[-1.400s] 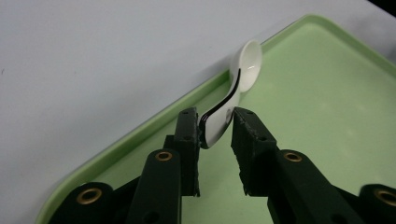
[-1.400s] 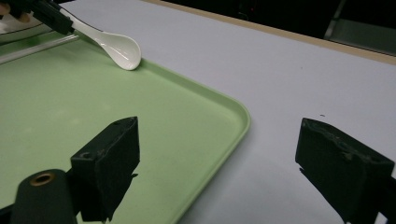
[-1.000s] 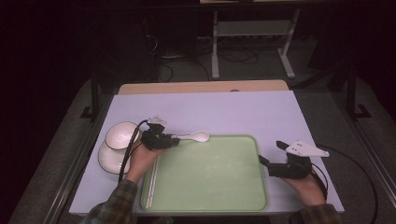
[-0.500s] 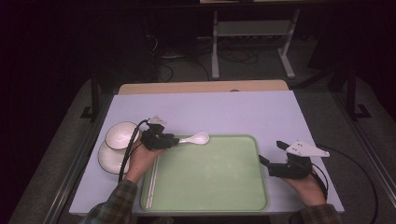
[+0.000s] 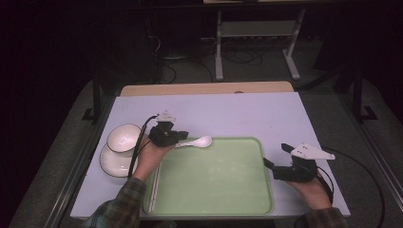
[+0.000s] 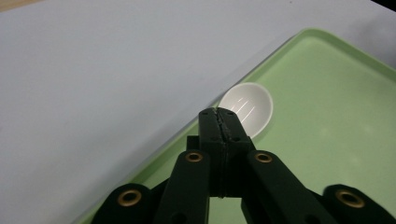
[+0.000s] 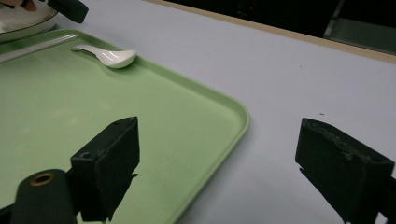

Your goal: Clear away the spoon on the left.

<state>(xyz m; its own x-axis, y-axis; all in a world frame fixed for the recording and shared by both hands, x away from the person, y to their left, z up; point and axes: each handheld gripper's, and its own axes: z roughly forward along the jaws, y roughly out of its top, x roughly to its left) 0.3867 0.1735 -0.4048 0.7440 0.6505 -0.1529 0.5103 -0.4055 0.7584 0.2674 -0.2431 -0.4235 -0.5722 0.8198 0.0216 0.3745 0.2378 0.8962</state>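
A white spoon (image 5: 198, 141) lies with its bowl on the far left rim of the green tray (image 5: 214, 199). My left gripper (image 5: 183, 136) hovers just over the spoon's handle end. In the left gripper view its jaws have just been closing and now meet at the tips (image 6: 218, 115) with nothing between them. The spoon's bowl (image 6: 247, 107) shows just beyond them. In the right gripper view the spoon (image 7: 109, 56) lies free on the tray (image 7: 187, 116). My right gripper (image 5: 276, 154) stands open and empty at the tray's right edge.
A white bowl (image 5: 122, 137) sits on a white plate (image 5: 111, 164) left of the tray. A pair of chopsticks (image 5: 154, 190) lies along the tray's left side. Bare white tabletop (image 5: 237, 114) stretches beyond the tray, ending in a wooden strip.
The left gripper has shifted slightly away from the person and risen a little. The spoon stays at the tray's rim. The right gripper has not moved.
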